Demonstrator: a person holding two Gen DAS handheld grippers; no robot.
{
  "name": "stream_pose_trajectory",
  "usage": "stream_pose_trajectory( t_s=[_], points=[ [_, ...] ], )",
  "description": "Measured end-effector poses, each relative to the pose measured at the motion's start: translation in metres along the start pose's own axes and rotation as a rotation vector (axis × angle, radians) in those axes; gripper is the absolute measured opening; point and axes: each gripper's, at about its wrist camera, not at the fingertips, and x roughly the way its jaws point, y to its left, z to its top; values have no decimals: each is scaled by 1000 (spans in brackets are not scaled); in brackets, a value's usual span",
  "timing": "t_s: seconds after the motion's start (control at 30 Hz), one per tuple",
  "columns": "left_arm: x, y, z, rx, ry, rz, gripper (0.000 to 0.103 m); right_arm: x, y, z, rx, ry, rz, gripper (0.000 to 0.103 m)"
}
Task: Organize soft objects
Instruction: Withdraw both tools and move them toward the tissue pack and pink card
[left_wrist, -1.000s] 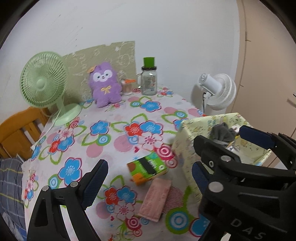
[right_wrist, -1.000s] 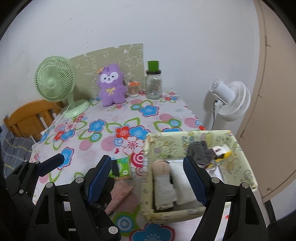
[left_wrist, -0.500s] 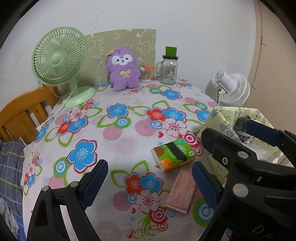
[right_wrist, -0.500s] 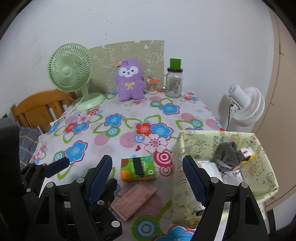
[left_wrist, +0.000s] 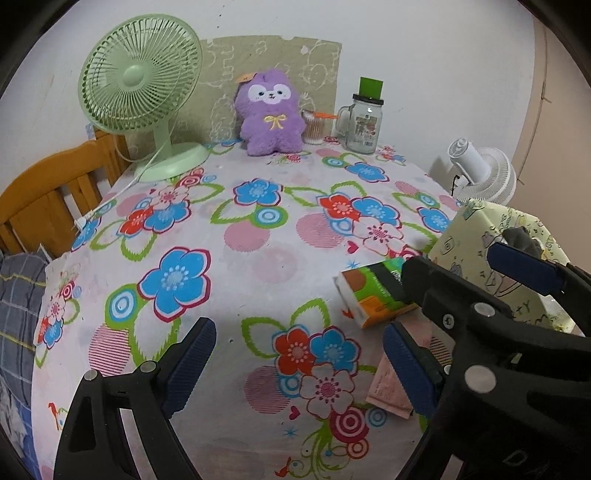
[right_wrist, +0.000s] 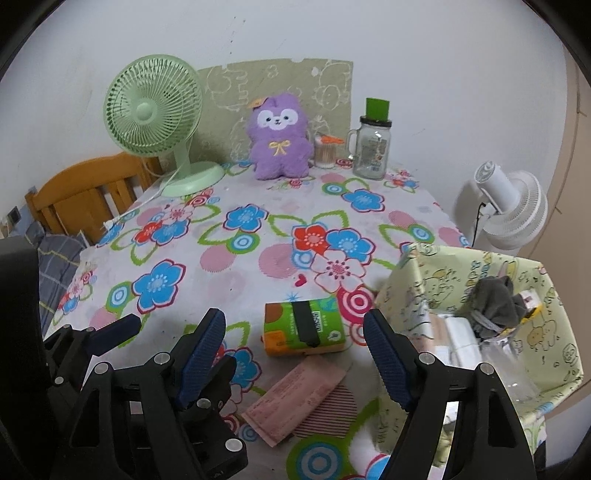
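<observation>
Hovering over the near edge of the table (right_wrist: 236, 280), the right tool (right_wrist: 295, 354) has its jaws spread with nothing between them, and the left tool (left_wrist: 295, 365) beside it is just as wide and just as empty. Ahead of the right tool lies a folded pink cloth (right_wrist: 295, 395), flat on the flowered cover, with a green tissue pack (right_wrist: 303, 325) touching its far end. To the right stands the yellow cloth box (right_wrist: 554, 332), already holding a grey sock bundle (right_wrist: 495, 299) and some pale folded pieces.

To my eye the cloth is the next thing to go in. It lies thin and limp, so I would bring the right tool down low, straddling a long edge, and pinch only once one pad is under the fabric. The tissue pack sits close enough to get nudged; coming in from the near end avoids that. The left tool could press the cover flat so it does not ruck up.
</observation>
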Motion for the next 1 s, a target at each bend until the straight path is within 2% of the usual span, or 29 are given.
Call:
stream_pose_trajectory(
  t_s=[0.4,1.0],
  points=[
    [19,10,-8,-21,40,1,93,27,10,-3,-47,44,-2,80],
    [39,13,-9,-24,76,9,93,75,4,-7,-7,135,-7,77]
  ],
)
